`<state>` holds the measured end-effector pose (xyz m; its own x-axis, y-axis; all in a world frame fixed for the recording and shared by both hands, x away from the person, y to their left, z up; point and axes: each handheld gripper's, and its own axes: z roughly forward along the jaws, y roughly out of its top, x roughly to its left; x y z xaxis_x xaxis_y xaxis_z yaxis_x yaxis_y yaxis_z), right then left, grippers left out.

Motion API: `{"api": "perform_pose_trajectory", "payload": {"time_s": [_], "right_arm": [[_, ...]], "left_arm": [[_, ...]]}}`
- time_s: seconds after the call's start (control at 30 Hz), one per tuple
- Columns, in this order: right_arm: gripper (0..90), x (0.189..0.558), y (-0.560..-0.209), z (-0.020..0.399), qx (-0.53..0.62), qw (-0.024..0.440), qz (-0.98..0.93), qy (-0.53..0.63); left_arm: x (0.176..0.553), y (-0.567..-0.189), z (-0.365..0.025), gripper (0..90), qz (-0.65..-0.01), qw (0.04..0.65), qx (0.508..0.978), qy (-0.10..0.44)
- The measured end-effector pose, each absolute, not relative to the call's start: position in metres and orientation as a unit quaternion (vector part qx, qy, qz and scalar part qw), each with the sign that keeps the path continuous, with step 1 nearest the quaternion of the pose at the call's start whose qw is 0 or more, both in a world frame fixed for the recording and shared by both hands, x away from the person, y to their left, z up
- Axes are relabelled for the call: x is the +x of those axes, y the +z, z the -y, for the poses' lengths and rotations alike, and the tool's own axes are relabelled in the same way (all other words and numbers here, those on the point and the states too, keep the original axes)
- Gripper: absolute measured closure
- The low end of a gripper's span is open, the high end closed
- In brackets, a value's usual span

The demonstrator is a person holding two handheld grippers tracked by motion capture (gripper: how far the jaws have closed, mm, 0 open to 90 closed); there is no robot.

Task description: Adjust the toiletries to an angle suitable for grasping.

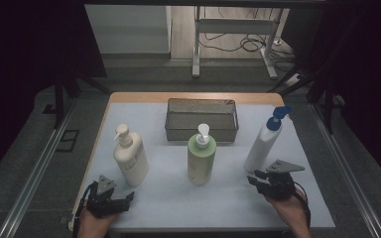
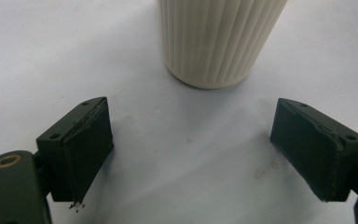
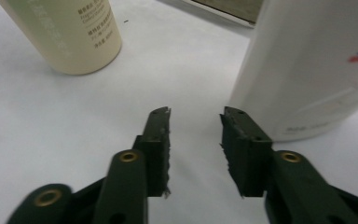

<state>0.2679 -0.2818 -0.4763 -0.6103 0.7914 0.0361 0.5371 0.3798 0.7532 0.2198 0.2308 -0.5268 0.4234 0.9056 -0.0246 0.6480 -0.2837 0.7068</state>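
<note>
Three pump bottles stand upright on the white mat (image 1: 178, 198): a cream one (image 1: 129, 158) at the left, a pale green one (image 1: 201, 158) in the middle and a white one with a blue pump (image 1: 260, 146) at the right. My left gripper (image 1: 129, 198) rests low near the front left, open wide, and the ribbed base of the cream bottle (image 2: 219, 42) stands just beyond its jaws (image 2: 214, 154). My right gripper (image 1: 253, 178) sits at the front right, open to a narrow gap with nothing in it (image 3: 196, 116). The white bottle (image 3: 307, 65) stands close on its right, the green bottle (image 3: 65, 32) farther left.
A grey wire-mesh basket (image 1: 202, 120) stands at the back middle of the table, behind the green bottle. The table's wooden rim (image 1: 193, 96) shows at the far edge. Beyond it are a floor, desk legs and cables.
</note>
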Motion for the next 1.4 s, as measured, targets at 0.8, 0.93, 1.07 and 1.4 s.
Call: {"api": "perform_pose_trajectory", "payload": {"time_s": [0.8,0.93,1.07,1.4], "right_arm": [[90.0,0.305,-0.489,0.244,0.448,0.222,-0.800,0.330],[90.0,0.306,-0.490,0.243,0.453,0.228,-0.798,0.325],[90.0,0.309,-0.493,0.241,0.453,0.230,-0.799,0.321],[90.0,0.307,-0.493,0.243,0.463,0.229,-0.794,0.322]], "left_arm": [[0.220,-0.527,-0.231,12.5,-0.500,0.329,0.777,0.196],[0.220,-0.527,-0.231,12.4,-0.500,0.329,0.777,0.196],[0.220,-0.527,-0.231,12.5,-0.500,0.329,0.777,0.196],[0.220,-0.527,-0.231,12.5,-0.500,0.329,0.777,0.196]]}}
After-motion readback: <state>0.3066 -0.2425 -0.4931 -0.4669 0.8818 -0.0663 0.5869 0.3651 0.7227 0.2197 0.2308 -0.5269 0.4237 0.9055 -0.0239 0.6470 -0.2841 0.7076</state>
